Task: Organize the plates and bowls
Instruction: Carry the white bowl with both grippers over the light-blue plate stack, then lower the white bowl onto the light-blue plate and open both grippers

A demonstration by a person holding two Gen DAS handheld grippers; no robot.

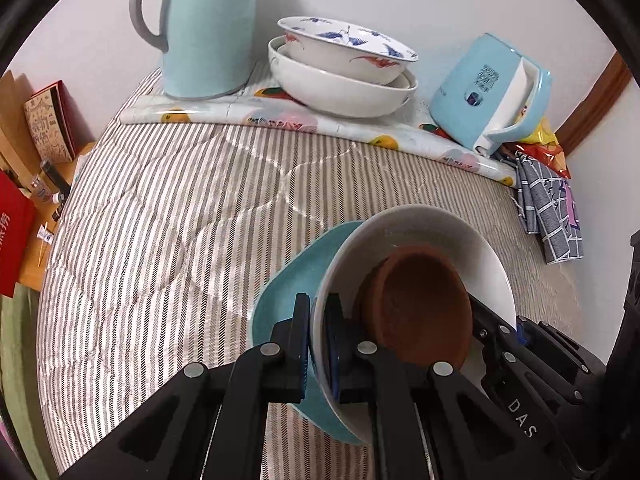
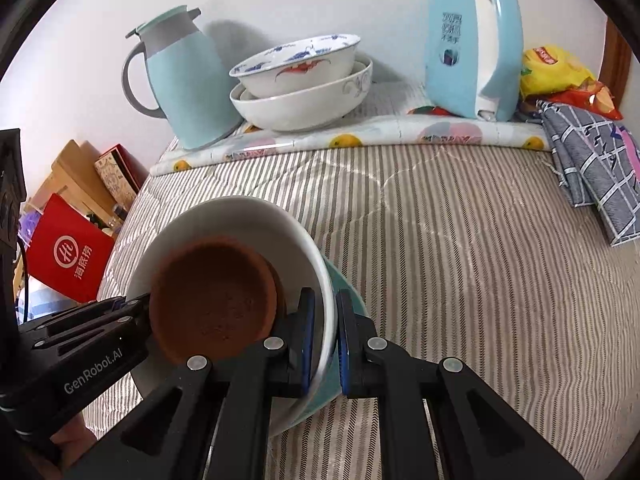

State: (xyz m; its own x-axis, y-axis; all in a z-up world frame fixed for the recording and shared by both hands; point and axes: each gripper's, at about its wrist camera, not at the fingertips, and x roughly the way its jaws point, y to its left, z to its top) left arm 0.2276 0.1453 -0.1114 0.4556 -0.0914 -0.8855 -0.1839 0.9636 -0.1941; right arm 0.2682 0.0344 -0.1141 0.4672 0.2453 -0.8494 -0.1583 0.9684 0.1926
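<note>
A white bowl (image 1: 432, 236) holds a brown bowl (image 1: 420, 300) and sits on a teal plate (image 1: 292, 280), all lifted slightly over the striped bedding. My left gripper (image 1: 318, 344) is shut on the white bowl's left rim together with the teal plate. My right gripper (image 2: 324, 336) is shut on the same stack's right rim; there the white bowl (image 2: 240, 220), brown bowl (image 2: 212, 300) and teal plate (image 2: 334, 276) show. A painted bowl (image 1: 344, 46) is nested in a larger white bowl (image 1: 340, 88) at the back.
A light-blue thermos jug (image 1: 208, 28) stands back left and a blue kettle (image 1: 488, 88) back right, on a fruit-print mat (image 1: 280, 116). A checked cloth (image 1: 548, 208) and snack bags (image 2: 560, 68) lie at the right. Red boxes (image 2: 72, 260) sit past the left edge.
</note>
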